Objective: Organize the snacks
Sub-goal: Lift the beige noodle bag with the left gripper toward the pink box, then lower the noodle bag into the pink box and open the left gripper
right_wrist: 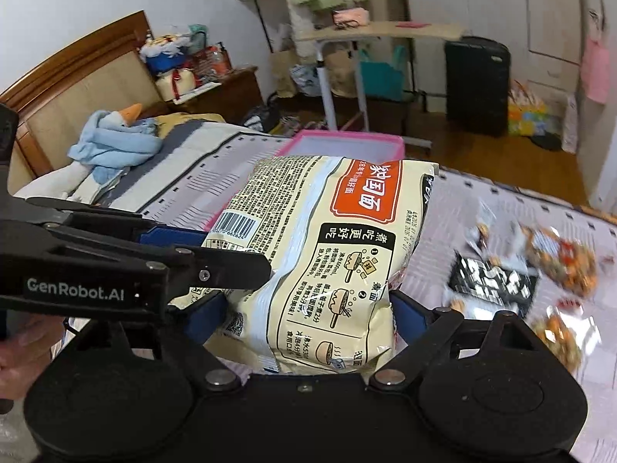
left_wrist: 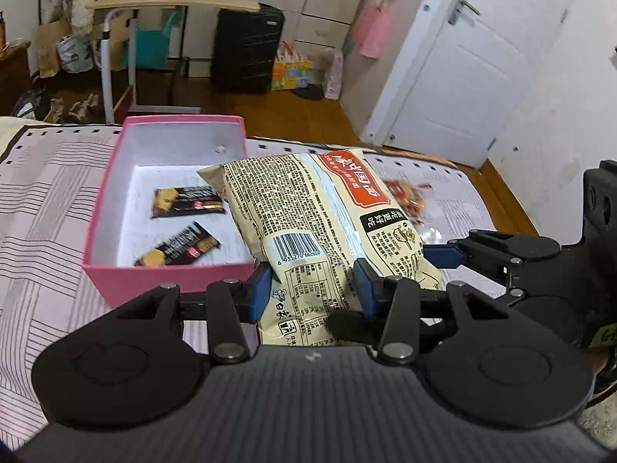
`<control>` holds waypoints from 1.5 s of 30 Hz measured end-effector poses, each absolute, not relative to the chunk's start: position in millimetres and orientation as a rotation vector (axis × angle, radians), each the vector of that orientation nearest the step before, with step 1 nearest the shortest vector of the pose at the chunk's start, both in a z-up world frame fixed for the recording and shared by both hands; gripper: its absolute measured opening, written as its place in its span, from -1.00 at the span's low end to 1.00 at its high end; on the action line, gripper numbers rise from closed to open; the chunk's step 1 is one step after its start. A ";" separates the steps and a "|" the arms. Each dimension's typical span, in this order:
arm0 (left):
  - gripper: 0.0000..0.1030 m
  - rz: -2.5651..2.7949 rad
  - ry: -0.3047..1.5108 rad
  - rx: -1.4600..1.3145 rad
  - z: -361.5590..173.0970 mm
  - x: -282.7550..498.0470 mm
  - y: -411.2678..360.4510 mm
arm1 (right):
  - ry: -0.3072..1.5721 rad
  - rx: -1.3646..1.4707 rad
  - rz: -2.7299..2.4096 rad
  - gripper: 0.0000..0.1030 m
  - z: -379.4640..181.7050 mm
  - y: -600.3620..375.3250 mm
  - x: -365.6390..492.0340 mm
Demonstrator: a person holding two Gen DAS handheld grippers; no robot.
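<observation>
Noodles (left_wrist: 320, 227) pinched by both grippers, left (left_wrist: 312, 289) and right (right_wrist: 308, 308); best lowered level into the box (left_wrist: 115, 270); beside the bars (left_wrist: 185, 200).

loose snacks (right_wrist: 555, 266) blurred — box (right_wrist: 308, 144) mostly hidden

The noodle packet (left_wrist: 324, 227) is cream with black print and an orange-red label. The box (left_wrist: 115, 208) is pink outside, white inside, on a bedsheet (left_wrist: 50, 193) of white-and-grey stripes.

Left gripper (left_wrist: 310, 289) and right gripper (right_wrist: 308, 310) side by side, jaws both clamped.
</observation>
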State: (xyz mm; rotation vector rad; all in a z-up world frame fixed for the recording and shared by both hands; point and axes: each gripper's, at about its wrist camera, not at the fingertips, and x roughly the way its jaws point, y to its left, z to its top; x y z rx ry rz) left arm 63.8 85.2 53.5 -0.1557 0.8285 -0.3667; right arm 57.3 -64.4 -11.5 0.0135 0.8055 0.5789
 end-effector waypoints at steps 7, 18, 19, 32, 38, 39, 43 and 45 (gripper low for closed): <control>-0.16 -0.389 0.825 -0.247 33.3 103.7 124.0 | 0.815 0.049 0.604 0.74 -18.1 -45.9 95.8; -0.16 -0.258 0.879 -0.317 -8.6 197.5 178.2 | 0.803 0.043 0.646 0.72 -56.6 0.1 169.9; -0.16 -0.246 0.896 -0.307 -16.3 205.8 180.8 | 0.813 0.039 0.650 0.72 -63.2 4.7 175.6; -0.17 -0.178 1.039 -0.213 -80.9 253.8 180.0 | 0.900 -0.109 0.596 0.66 -106.1 47.0 197.2; -0.09 -0.126 1.030 -0.138 -82.1 247.0 176.0 | 0.867 -0.151 0.571 0.68 -98.4 46.9 186.7; -0.08 -0.116 1.015 -0.130 -79.8 244.6 177.4 | 0.868 -0.138 0.573 0.68 -95.2 44.4 184.8; -0.07 -0.109 0.973 -0.136 -64.3 231.8 178.3 | 0.870 -0.116 0.573 0.69 -86.4 36.2 177.8; -0.07 -0.113 0.959 -0.129 -55.2 224.4 175.0 | 0.867 -0.114 0.570 0.69 -81.3 33.8 173.5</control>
